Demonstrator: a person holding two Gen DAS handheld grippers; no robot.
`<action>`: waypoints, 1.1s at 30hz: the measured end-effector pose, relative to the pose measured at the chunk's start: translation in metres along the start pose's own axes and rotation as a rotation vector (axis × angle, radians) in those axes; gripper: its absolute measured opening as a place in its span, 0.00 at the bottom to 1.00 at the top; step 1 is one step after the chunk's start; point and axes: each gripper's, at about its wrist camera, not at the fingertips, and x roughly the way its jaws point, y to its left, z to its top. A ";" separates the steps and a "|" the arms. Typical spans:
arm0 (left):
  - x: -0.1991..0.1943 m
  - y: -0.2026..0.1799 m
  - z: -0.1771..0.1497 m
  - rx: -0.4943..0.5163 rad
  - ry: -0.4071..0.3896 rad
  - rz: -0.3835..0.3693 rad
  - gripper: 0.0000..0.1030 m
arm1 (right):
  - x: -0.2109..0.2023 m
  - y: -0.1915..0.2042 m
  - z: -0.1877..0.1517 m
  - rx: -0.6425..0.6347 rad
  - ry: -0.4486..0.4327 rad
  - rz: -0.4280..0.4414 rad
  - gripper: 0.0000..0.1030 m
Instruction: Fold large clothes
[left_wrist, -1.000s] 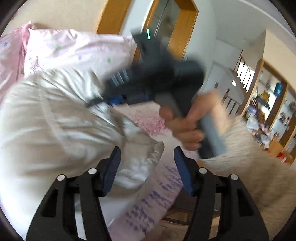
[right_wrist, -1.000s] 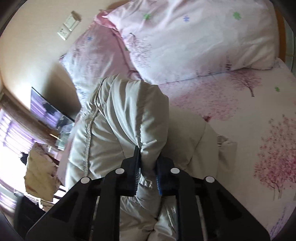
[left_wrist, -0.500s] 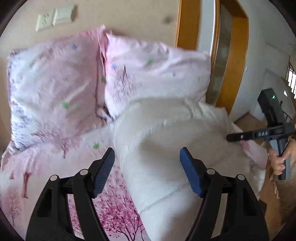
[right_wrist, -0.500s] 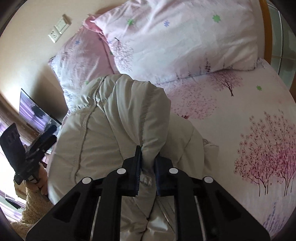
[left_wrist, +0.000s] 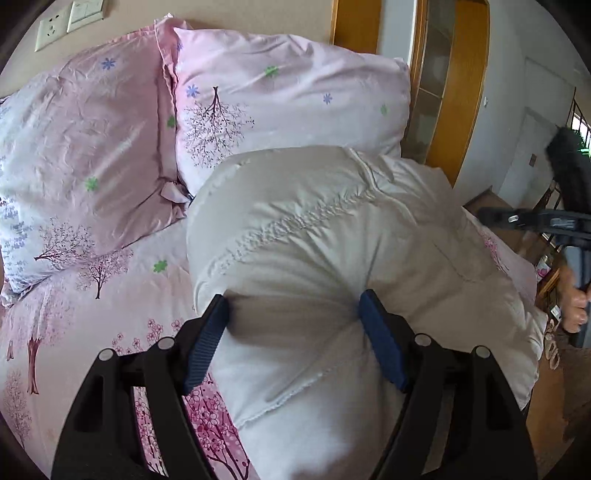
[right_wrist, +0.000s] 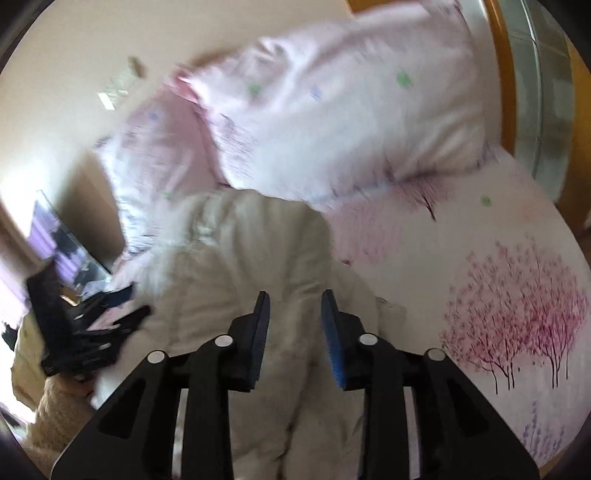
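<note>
Left wrist view: sharp. White padded jacket (left_wrist: 332, 258) lies bunched on the pink blossom-print bed sheet (left_wrist: 92, 295), its far end against two pink pillows (left_wrist: 288, 92). Left gripper (left_wrist: 293, 325) has jaws wide apart, a fold of the jacket bulging between the blue pads; contact unclear. Wall sockets (left_wrist: 70, 18) and a wooden door frame (left_wrist: 458, 92) show only here, with the right gripper at the right edge.

Right wrist view: motion-blurred. Right gripper (right_wrist: 295, 332) has jaws opening, jacket below, nothing pinched. Left gripper appears at left, over the jacket's edge.
</note>
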 end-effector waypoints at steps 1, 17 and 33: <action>0.000 -0.001 0.000 0.005 0.003 0.003 0.72 | -0.001 0.008 -0.005 -0.030 0.006 0.014 0.18; 0.009 -0.024 -0.006 0.112 0.015 0.038 0.72 | 0.062 -0.020 -0.056 0.035 0.179 0.049 0.13; 0.017 -0.027 -0.015 0.114 0.016 0.045 0.72 | 0.077 -0.022 -0.055 0.050 0.214 0.078 0.12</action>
